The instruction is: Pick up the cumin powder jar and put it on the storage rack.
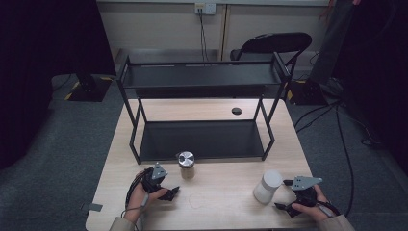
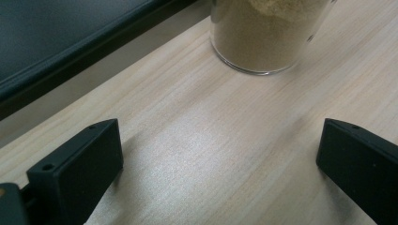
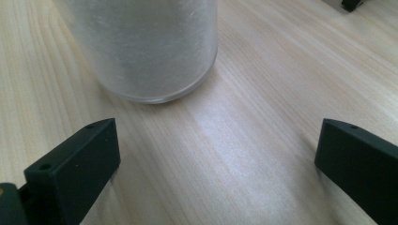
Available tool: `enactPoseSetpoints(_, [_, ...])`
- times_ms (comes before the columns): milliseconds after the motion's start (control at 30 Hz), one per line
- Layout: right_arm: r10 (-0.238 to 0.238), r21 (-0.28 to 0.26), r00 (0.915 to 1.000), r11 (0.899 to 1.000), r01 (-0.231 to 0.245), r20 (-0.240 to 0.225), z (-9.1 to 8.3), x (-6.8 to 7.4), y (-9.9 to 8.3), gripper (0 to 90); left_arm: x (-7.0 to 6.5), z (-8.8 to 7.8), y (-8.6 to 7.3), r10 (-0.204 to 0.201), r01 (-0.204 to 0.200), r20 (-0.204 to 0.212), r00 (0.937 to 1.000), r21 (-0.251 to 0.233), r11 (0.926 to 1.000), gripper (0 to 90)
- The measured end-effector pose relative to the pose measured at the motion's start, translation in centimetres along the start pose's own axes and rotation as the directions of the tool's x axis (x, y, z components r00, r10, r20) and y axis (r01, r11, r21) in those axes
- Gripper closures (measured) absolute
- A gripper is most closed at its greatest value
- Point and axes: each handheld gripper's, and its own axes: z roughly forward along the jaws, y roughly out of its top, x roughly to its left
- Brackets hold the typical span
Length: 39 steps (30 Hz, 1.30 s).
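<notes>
High view: bare table point(image 1: 226, 202) between spread left claw point(image 1: 172, 192) and white jar point(image 1: 267, 186).

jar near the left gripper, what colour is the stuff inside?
Tan, sandy-brown powder fills the clear jar; clearest in the left gripper view.

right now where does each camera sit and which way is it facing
High view: above the person's side, looking forward and down on the table and black shelf rack; both hands with the left gripper and right gripper show.
Left gripper view: rides the left gripper, between open fingers, facing the jar of tan powder.
Right gripper view: rides the right gripper, open fingers, facing the white jar.
Shared: both jars also stand in the high view.
</notes>
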Motion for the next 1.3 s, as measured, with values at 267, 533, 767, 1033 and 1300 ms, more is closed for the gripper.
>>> enactPoseSetpoints(267, [0.0,0.0,1.0,1.0,0.0,0.001,0.0,0.0,0.0,0.0,-0.2,0.0,0.0,-0.01,0.01,-0.008,0.9999,0.001,1.0,0.0])
enactPoseSetpoints(533, [0.001,0.0,1.0,1.0,-0.001,0.001,0.0,0.0,0.0,0.0,-0.4,0.1,0.1,-0.018,0.018,-0.015,0.9997,0.0,0.9998,0.0])
enactPoseSetpoints(767, [0.001,0.0,1.0,1.0,-0.001,0.001,0.0,0.0,0.0,0.0,-0.5,0.1,0.1,-0.019,0.019,-0.019,0.9996,0.0,0.9998,0.0])
enactPoseSetpoints(1033, [0.001,0.0,1.0,1.0,-0.001,0.001,0.0,0.0,0.0,0.0,-0.2,0.1,0.4,-0.051,0.051,0.009,0.9987,-0.015,0.9986,1.0])
enactPoseSetpoints(1300, [0.001,0.0,1.0,1.0,-0.001,0.001,0.0,0.0,0.0,0.0,-0.2,0.1,1.2,-0.068,0.07,0.043,0.9967,-0.035,0.9969,1.0])
